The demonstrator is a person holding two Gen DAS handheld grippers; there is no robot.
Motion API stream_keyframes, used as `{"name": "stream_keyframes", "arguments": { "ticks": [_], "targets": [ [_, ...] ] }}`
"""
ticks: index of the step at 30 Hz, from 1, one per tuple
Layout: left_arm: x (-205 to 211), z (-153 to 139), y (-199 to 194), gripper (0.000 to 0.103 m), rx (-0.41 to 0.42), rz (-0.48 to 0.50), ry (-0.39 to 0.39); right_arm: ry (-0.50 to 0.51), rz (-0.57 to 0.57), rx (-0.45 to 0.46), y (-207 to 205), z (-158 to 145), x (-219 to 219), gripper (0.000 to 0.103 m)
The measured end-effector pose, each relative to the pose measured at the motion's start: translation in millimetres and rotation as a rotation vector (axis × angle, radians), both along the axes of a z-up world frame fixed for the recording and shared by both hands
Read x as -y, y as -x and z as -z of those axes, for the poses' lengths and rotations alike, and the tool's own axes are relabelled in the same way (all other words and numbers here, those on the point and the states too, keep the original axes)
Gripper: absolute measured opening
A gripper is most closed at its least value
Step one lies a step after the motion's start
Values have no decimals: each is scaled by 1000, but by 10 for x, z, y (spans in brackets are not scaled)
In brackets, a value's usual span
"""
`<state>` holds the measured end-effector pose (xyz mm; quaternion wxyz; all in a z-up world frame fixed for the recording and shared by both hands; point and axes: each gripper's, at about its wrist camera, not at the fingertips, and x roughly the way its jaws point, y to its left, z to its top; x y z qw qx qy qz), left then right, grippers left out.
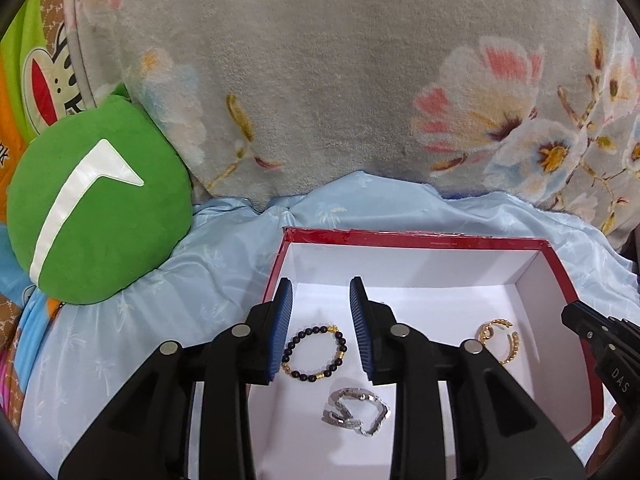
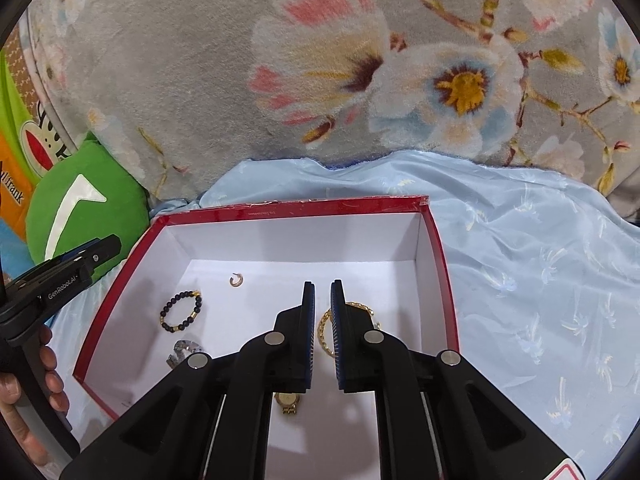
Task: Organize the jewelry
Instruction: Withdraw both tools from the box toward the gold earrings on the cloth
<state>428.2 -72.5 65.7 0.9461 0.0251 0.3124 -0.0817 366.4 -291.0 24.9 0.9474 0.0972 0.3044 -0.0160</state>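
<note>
A red box [image 1: 400,236] [image 2: 300,204] with a white inside lies on the bed. On its floor are a black-and-gold bead bracelet [image 1: 314,354] [image 2: 181,312], a silver bracelet [image 1: 356,416] [image 2: 186,350], a gold chain bracelet [image 1: 500,340] [image 2: 325,336], a small gold ring [image 2: 236,280] and a gold watch [image 2: 287,400]. My left gripper [image 1: 321,292] [image 2: 110,248] hangs open over the bead bracelet and holds nothing. My right gripper [image 2: 322,292] [image 1: 576,316] hovers above the gold chain, its jaws a narrow gap apart with nothing pinched.
A round green cushion [image 1: 96,204] [image 2: 84,216] sits left of the box. Behind it rises a grey floral blanket [image 1: 320,80] [image 2: 200,80]. Light blue sheet [image 1: 140,320] [image 2: 540,280] surrounds the box. A person's hand [image 2: 52,376] grips the left tool's handle.
</note>
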Motion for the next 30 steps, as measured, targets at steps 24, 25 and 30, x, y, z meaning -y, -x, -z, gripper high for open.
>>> {"name": "stream_keyframes", "arguments": {
  "ticks": [24,25,30],
  "targets": [
    [-703,207,1974,56,-46,26,-36,-14,74,15,2437,268,30,26],
    [-729,256,2039,56,-59,24,-33,-16,82,8,2549,322,35,26],
    [-865,570,2421,56,-145,32,6,-29,109,-28,2926,539,40,27]
  ]
}}
